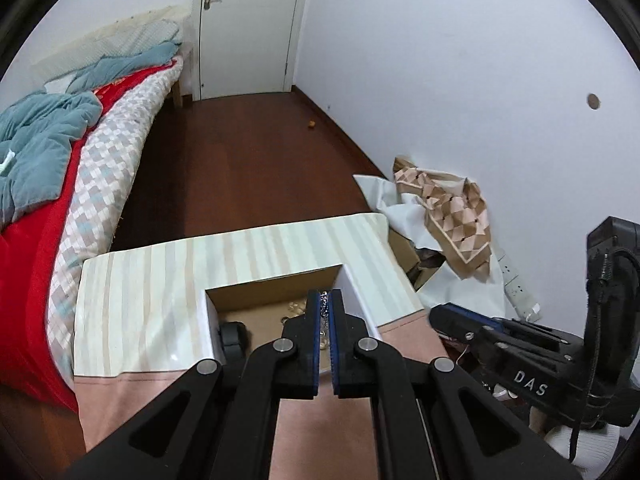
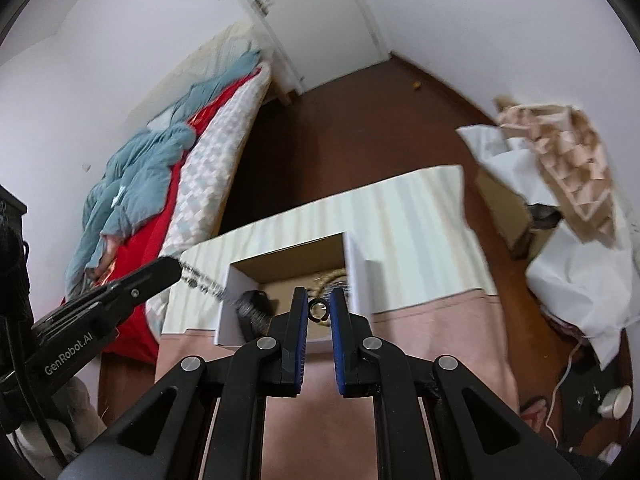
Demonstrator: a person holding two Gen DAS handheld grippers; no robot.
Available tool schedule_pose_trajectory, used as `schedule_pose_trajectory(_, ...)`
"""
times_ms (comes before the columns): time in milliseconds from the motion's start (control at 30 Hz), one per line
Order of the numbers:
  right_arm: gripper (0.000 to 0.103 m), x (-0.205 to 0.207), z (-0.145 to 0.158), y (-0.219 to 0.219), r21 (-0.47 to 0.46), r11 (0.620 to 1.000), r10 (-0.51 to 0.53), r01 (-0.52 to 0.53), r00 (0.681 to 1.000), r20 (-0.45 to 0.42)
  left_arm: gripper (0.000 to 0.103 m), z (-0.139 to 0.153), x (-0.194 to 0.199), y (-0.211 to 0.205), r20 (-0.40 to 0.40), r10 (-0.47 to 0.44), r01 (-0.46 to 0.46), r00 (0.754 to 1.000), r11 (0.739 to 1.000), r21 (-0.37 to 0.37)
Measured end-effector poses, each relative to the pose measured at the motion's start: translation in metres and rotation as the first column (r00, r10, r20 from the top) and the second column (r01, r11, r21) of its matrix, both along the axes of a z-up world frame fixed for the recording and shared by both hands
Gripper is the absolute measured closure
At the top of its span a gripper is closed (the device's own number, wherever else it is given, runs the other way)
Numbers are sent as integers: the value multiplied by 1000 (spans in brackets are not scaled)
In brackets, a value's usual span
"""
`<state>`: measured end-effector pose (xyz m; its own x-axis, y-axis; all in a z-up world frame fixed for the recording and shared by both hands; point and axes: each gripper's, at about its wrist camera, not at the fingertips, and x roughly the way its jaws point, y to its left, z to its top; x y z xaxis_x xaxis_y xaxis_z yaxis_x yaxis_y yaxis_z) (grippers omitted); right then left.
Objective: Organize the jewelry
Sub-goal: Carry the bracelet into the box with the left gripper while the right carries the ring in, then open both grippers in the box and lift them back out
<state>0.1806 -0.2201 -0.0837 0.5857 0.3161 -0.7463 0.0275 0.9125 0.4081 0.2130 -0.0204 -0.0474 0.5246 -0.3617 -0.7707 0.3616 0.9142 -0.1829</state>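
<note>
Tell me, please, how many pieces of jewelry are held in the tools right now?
2: a chain pinched in the left tool, and a dark ring in the right tool. More lies in the box, partly hidden.

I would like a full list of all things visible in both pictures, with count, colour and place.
box: one, white walls, brown inside, open, on the table
table: one, striped cloth, pink edge
chain: one, silvery, hanging from the left tongs into the box
ring: one, dark, between the right tongs' pads
black object: one, in the box's left corner
bed: one, red, blue and checked covers, left
door: one, white, far wall
patterned cloth: one, beige, right
left tongs: black, shut on the chain
right tongs: black, gripping the ring
</note>
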Motion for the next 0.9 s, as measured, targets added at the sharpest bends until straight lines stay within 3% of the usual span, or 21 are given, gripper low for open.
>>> schedule_pose_trajectory(333,91,67,-69,38,147,984,138,-105,963,-231,101,-68,67,22,-200,46,-35,979,998,58)
schedule_pose_trajectory(500,91,85,-95,51,238,967,171,-97,933,-317,97,-78,83,26,-256,93,-70,962,993,98)
schedule_pose_trajectory(600,88,90,-99,57,226,970,168,-94,927,-336,97,-75,86,32,-246,120,-99,962,991,95)
schedule_pose_trajectory(667,71,91,-98,58,208,974,157,-89,929,-335,96,-72,87,35,-230,147,-124,962,986,112)
schedule_pose_trajectory(767,61,91,-93,56,192,978,146,-86,933,-330,94,-68,83,44,-211,186,-161,960,979,128)
schedule_pose_trajectory(833,61,90,-84,54,134,987,130,-93,942,-308,83,-64,80,52,-200,210,-188,957,974,125)
schedule_pose_trajectory(900,59,86,-74,52,74,993,110,-92,951,-289,43,-59,72,59,-172,247,-226,954,965,134)
